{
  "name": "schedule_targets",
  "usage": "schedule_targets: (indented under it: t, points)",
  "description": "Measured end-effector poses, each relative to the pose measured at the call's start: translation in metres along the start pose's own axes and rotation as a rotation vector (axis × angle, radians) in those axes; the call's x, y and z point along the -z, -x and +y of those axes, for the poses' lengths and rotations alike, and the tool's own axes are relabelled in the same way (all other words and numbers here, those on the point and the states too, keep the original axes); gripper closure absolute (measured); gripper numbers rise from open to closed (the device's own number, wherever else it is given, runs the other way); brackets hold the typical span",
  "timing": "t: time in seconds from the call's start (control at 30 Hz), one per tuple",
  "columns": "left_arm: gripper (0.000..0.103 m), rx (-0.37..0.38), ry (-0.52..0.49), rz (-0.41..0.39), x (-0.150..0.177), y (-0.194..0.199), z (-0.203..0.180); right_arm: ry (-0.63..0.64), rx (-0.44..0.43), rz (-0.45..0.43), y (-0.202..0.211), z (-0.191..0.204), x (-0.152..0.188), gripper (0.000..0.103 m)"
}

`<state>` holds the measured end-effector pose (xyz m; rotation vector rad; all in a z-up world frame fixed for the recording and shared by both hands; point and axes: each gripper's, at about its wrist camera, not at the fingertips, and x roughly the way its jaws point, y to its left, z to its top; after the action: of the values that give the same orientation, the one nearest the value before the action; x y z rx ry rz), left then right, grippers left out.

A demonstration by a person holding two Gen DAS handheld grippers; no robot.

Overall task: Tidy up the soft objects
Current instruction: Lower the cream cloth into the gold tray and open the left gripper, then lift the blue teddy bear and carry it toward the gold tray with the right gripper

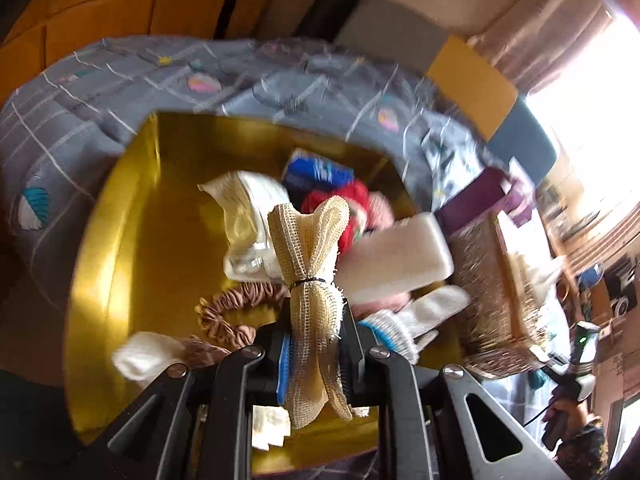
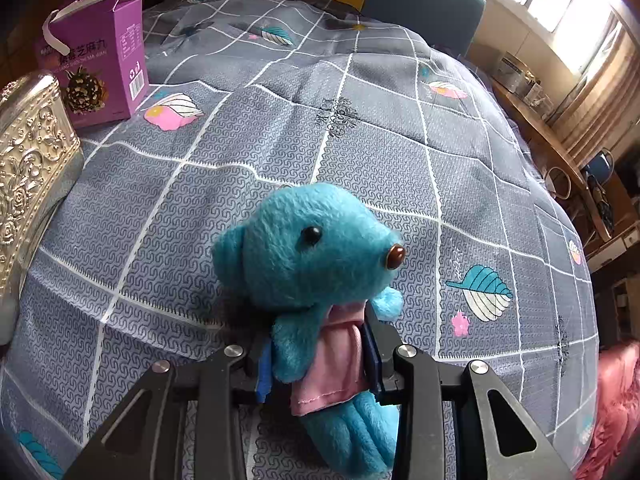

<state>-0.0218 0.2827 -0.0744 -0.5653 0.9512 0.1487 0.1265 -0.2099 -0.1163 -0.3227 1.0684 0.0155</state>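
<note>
Cream mesh bundle (image 1: 310,280), tied at the waist with black band, pinched upright in left tool (image 1: 314,344), pressed tight on it. Hanging over gold box (image 1: 116,248), above its contents: white packet (image 1: 248,216), blue pack (image 1: 316,174), red yarn (image 1: 352,204), white foam block (image 1: 396,256), brown scrunchie (image 1: 224,312), white sock (image 1: 424,312). Woven basket (image 1: 492,300) just beside box on right. Blue plush (image 2: 308,264) in pink dress, clamped at torso by right tool (image 2: 320,360), head up, over grey checked bedspread (image 2: 360,120). Purple carton (image 2: 100,52) and silver embossed box (image 2: 28,160) well apart at left. Right tool partly spread around plush.
</note>
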Motion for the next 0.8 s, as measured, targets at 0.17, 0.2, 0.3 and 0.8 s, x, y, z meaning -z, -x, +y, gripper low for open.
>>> schedule_targets:
  t: [0.17,0.2,0.3,0.8]
  points:
    - [0.084,-0.052,0.007,0.082,0.007,-0.028,0.008,0.0,0.0,0.0,0.0,0.0,0.0,0.066]
    - [0.082,-0.056,0.007,0.082,0.008,-0.03,0.009,0.0,0.0,0.0,0.0,0.0,0.0,0.066]
    - [0.076,-0.106,-0.046,0.055,0.01,-0.024,0.004,-0.001,0.0,0.0,0.0,0.0,0.0,0.066]
    - [0.058,-0.272,-0.226,-0.122,0.015,0.012,-0.02,-0.084,-0.027,0.001,0.002,-0.017,-0.003,0.065]
